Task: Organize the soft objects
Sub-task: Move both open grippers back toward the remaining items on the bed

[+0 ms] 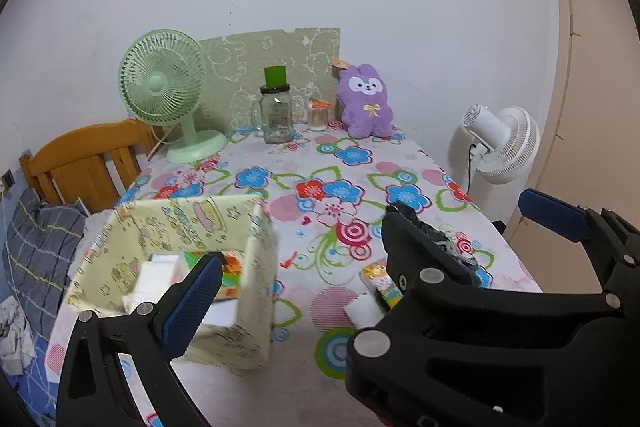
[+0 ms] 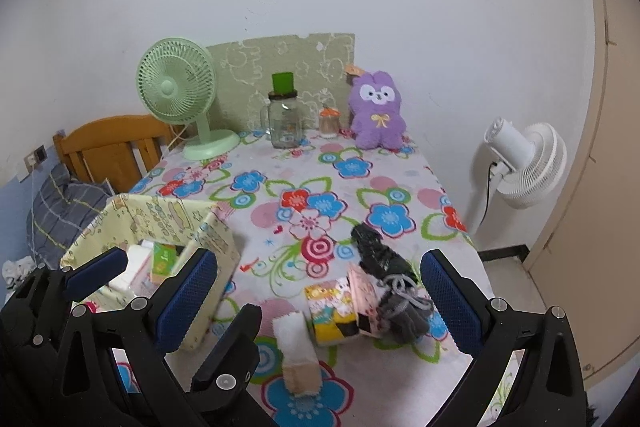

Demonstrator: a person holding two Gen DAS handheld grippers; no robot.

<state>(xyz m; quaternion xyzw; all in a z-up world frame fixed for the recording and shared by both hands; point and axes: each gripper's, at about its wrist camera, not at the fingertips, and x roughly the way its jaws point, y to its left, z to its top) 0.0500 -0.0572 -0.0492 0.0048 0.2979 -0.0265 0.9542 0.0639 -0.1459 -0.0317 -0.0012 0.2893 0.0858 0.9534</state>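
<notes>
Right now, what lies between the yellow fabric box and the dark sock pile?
In the right wrist view, a white folded cloth and a yellow patterned packet lie between the fabric box and socks.

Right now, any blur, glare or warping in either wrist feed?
Left wrist: the box near edge looks smeared, like motion blur; strong fisheye bend at the door frame; black vignette corners. Right wrist: sharper, socks crisp; same barrel bend. Both: flat, soft light, no harsh glare, faint shadows.

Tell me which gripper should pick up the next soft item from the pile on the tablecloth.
Right. The right gripper is open with the sock pile lying between its fingers on the tablecloth. The left gripper is open too, but over the fabric storage box, off to the pile's side.
</notes>
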